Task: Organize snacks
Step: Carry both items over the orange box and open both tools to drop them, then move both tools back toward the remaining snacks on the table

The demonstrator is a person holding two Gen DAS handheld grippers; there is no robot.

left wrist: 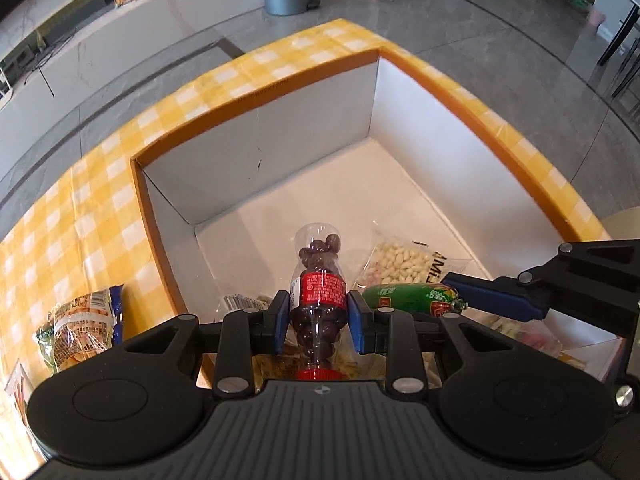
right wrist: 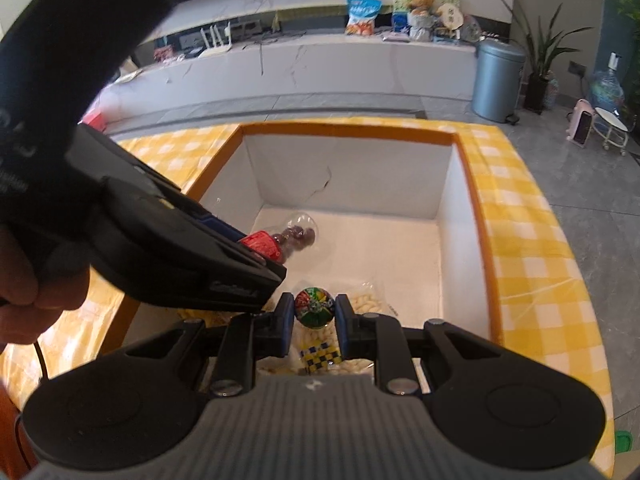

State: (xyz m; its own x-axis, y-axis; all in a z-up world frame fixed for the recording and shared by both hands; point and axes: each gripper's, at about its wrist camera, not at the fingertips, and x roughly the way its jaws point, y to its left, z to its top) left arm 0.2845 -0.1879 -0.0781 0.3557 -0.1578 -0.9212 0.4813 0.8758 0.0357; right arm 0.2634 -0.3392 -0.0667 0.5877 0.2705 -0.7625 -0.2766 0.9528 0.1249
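Blue fingers of the left gripper [left wrist: 319, 322] clench the candy bottle [left wrist: 319, 300], those of the right gripper [right wrist: 315, 322] the green sausage [right wrist: 315, 306]; lower both well inside the box [left wrist: 256, 152] before releasing.

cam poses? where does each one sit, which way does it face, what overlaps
Left wrist: on the left gripper, looking steeply down into the box; shows its fingers clamping the candy bottle.
Right wrist: on the right gripper, angled down; shows it clamping the green sausage, plus a hand.
Shared: box, bottle, sausage, peanut bag.
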